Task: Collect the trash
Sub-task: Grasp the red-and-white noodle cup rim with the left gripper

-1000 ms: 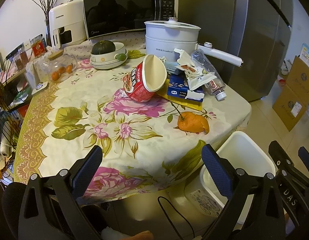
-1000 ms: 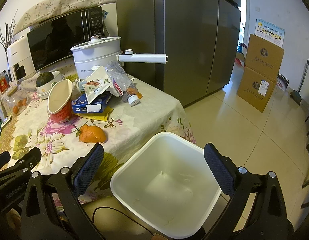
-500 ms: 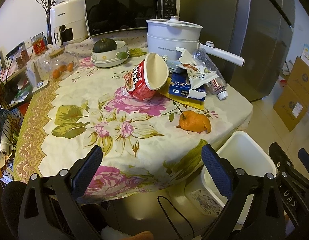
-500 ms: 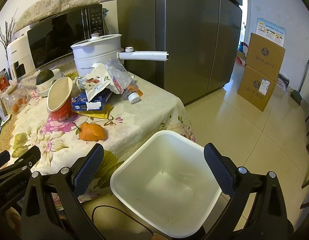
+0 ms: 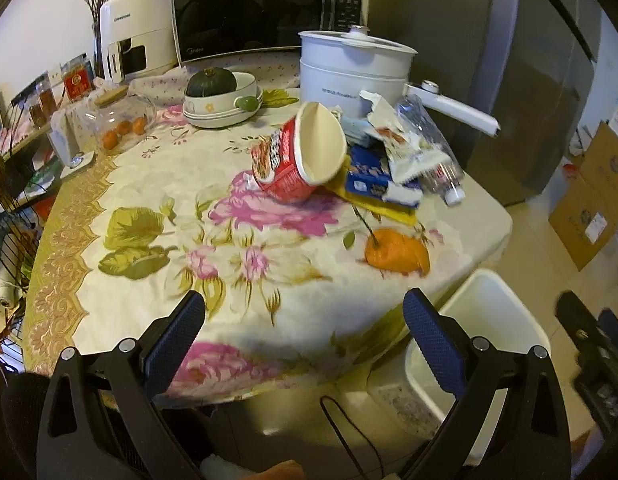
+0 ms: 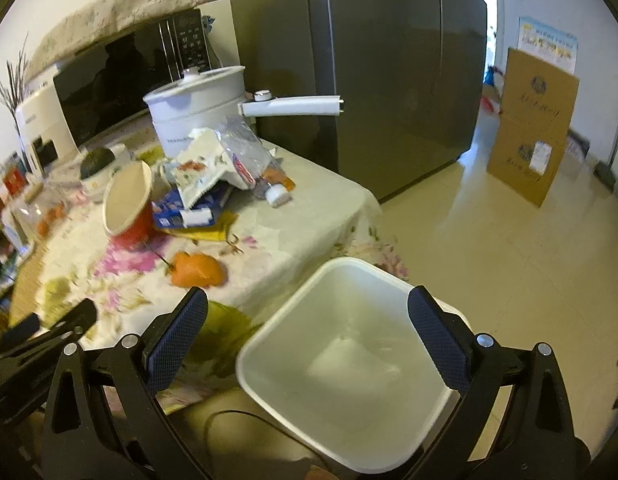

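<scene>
Floral tablecloth (image 5: 157,184) fills the left wrist view, with a microwave (image 5: 265,4) and white pot (image 5: 349,68) at the top and trash piled right of centre: a tipped red noodle cup (image 5: 297,160), torn wrappers (image 5: 393,148), a crushed bottle (image 5: 433,152). Orange peel (image 5: 397,252) lies above the left gripper (image 5: 305,340), whose jaws are wide apart. Likewise spread, the right gripper (image 6: 309,336) hangs over the white bin (image 6: 349,360) at bottom centre.

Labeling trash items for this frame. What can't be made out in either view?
- Blue box: both views, mostly under the torn wrapper, print unreadable.
- Yellow sheet: only an edge shows beneath the box.
- Noodle cup: interior turned away, contents unknown.
- White bin: left view cuts it behind the left gripper; right view motion-blurred between the right gripper fingers.
</scene>
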Demonstrator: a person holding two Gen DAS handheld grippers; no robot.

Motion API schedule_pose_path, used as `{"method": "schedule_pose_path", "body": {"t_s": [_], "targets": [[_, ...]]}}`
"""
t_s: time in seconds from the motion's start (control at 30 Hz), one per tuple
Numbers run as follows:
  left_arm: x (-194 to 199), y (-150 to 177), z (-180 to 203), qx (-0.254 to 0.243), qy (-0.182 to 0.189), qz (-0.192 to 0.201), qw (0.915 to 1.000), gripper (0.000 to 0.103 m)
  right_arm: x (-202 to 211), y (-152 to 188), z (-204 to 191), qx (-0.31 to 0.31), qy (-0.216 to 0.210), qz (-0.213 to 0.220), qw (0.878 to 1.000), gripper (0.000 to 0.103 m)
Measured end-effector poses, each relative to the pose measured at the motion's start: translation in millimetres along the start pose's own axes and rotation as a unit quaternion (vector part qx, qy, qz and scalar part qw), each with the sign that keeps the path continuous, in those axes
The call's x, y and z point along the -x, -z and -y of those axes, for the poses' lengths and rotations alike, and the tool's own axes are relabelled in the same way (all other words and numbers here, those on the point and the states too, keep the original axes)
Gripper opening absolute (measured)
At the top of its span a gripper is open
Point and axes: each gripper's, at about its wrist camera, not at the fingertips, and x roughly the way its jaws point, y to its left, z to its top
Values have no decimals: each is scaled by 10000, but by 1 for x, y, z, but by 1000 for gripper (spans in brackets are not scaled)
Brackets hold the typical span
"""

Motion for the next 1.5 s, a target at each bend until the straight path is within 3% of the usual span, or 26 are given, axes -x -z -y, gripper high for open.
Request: {"method": "schedule_pose_path", "body": {"t_s": [0.23, 0.43, 0.5, 0.6, 0.67, 0.8, 1.1, 1.2, 1.27, 1.3, 1.5], "targets": [[-25, -59, -5, 85, -32, -23, 10000, 96, -15, -37, 8, -356, -542, -209, 9977, 96], [-47, -118, -5, 211, -114, 132, 9996, 96, -44, -41, 16, -479, -546, -455, 9963, 96], [-63, -135, -4, 162, -64, -46, 9998, 96, -57, -36, 21, -585, -631, -687, 9939, 96], [-103, -153, -4, 80, 148, -626, 9979, 96, -75, -30, 30, -786, -750, -1045, 9886, 96], [-126, -158, -5, 46, -26, -809, 9967, 96, -80, -30, 36, -905, -728, -1091, 9872, 96], [-149, -159, 0, -244, -339, -780, 9961, 95, -85, -30, 46, -1143, -792, -1160, 9835, 96], [-172, -159, -3, -399, -320, -895, 9947, 65, -95, -28, 43, -1155, -878, -1247, 9815, 96], [-178, -156, -9, -333, -281, -961, 9944, 45, -99, -28, 40, -1134, -914, -1284, 9810, 96], [-180, -154, -14, -269, -263, -990, 9944, 23, -102, -27, 39, -1156, -968, -1326, 9796, 96], [-181, -152, -18, -210, -220, -1015, 9944, 19, -104, -26, 38, -1186, -1026, -1357, 9783, 96], [-164, -136, -33, -167, -45, -686, 9975, 5, -110, -26, 14, -707, -1284, -1321, 9803, 96]]}}
